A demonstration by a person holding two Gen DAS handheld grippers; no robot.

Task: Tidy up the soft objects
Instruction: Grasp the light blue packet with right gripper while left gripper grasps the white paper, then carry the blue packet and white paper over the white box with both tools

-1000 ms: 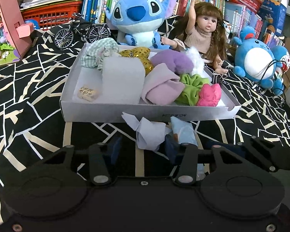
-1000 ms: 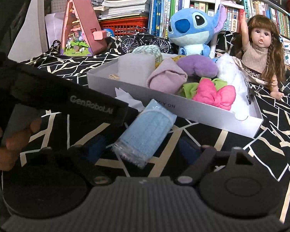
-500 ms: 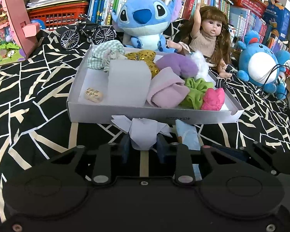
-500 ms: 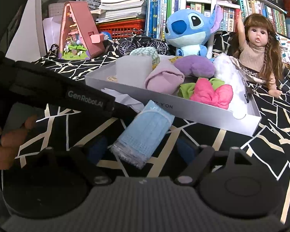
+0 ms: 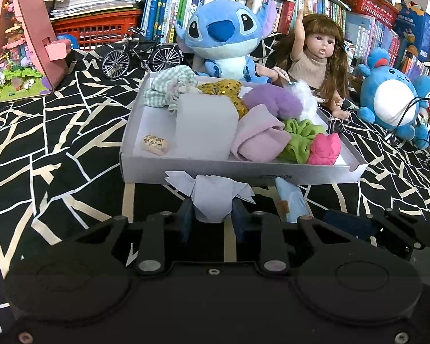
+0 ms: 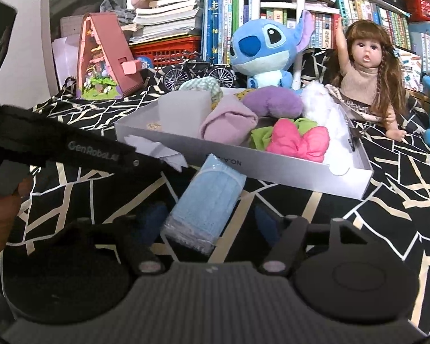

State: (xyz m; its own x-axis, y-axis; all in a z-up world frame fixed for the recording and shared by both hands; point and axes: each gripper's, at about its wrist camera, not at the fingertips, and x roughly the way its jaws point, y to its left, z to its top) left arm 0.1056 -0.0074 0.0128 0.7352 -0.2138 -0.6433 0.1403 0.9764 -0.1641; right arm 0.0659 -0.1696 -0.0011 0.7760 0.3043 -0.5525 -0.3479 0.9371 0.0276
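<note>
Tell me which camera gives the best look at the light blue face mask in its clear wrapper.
The right wrist view: the light blue face mask lies full length between the open right gripper, wrapper edge visible. The left wrist view shows only a strip of it, beside the left gripper shut on white tissue.

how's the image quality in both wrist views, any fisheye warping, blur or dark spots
Left wrist view: the white box is sharp, its edges bowed by the fisheye; the left gripper, shut on pale tissue, is dim and soft. Right wrist view: the bookshelf curves strongly, corners vignette black; the blue mask pack between the right gripper's open fingers looks slightly blurred, and the body below is underexposed.
</note>
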